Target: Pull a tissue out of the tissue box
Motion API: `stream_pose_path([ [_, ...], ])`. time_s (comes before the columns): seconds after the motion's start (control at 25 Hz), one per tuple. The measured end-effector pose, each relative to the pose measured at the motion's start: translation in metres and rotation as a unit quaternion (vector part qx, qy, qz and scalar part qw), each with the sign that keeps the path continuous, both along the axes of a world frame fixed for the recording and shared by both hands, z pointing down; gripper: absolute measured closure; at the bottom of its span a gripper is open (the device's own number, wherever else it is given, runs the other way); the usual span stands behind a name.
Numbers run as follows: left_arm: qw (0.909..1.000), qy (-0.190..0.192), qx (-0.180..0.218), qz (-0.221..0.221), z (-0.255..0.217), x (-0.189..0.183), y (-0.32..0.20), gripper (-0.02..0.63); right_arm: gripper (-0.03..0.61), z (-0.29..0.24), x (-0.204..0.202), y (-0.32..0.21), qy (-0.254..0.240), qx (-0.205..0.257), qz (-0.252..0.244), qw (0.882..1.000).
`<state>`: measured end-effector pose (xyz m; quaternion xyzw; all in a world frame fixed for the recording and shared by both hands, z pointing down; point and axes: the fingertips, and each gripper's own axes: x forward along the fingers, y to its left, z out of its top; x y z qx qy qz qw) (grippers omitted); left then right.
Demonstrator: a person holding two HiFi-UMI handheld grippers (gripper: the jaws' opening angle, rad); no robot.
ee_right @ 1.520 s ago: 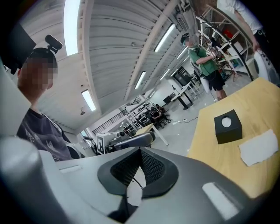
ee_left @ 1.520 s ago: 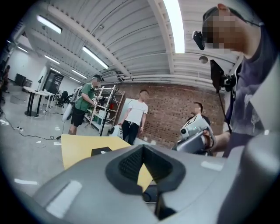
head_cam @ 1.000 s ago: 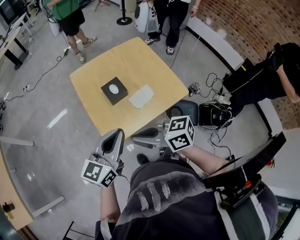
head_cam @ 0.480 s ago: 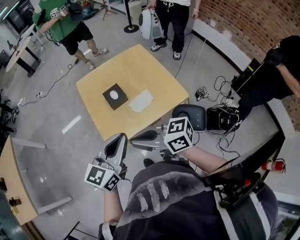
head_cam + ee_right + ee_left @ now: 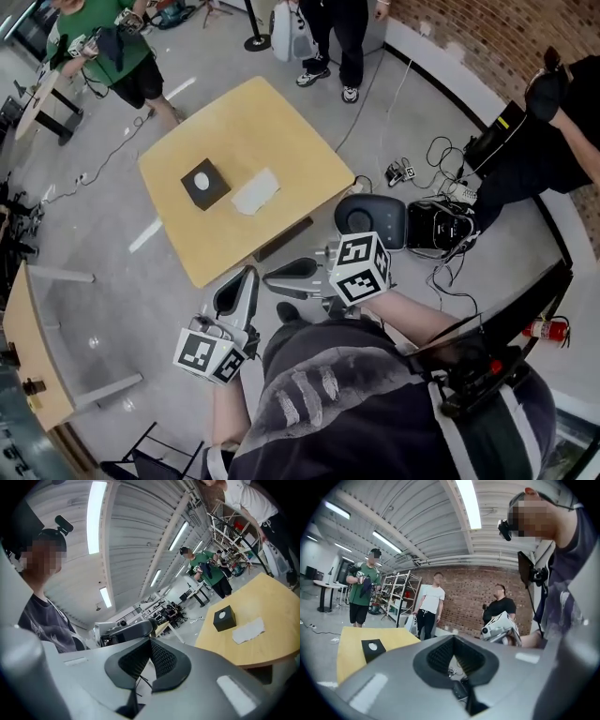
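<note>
In the head view, we see the black tissue box [image 5: 205,184] on the yellow counter [image 5: 281,141] in the upper left of the frame, with a white tissue showing in the round opening on its top. A loose tissue [image 5: 256,191] lies flat just to its right. The left gripper [image 5: 246,274] and the right gripper [image 5: 269,277] sit low in the centre of the frame, off the counter's near edge and well apart from the box. In the left gripper view, we see the left gripper [image 5: 454,644] with its jaws pressed together and nothing between them. The tissue box [image 5: 373,648] lies at the lower left on the counter [image 5: 349,641]. In the right gripper view, we see the right gripper [image 5: 151,645] likewise closed and empty. The tissue box [image 5: 224,618] is at the right of the frame on the counter [image 5: 267,597], with the loose tissue [image 5: 248,631] just below and to its right.
</note>
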<state>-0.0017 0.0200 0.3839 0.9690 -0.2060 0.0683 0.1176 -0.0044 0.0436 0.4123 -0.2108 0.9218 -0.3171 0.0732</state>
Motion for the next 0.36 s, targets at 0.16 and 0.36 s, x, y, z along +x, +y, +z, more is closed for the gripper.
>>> stream_pose_path([
  [0.16,0.9995,-0.019,-0.001,-0.026,0.001,0.003,0.017,0.611,0.580,0.004,0.009,0.011,-0.013,-0.003,-0.021,1.000],
  [0.36,0.9982,-0.030,0.000,-0.052,0.006,0.000,0.024,0.611,0.580,0.005,0.013,0.015,-0.009,0.005,-0.030,0.999],
])
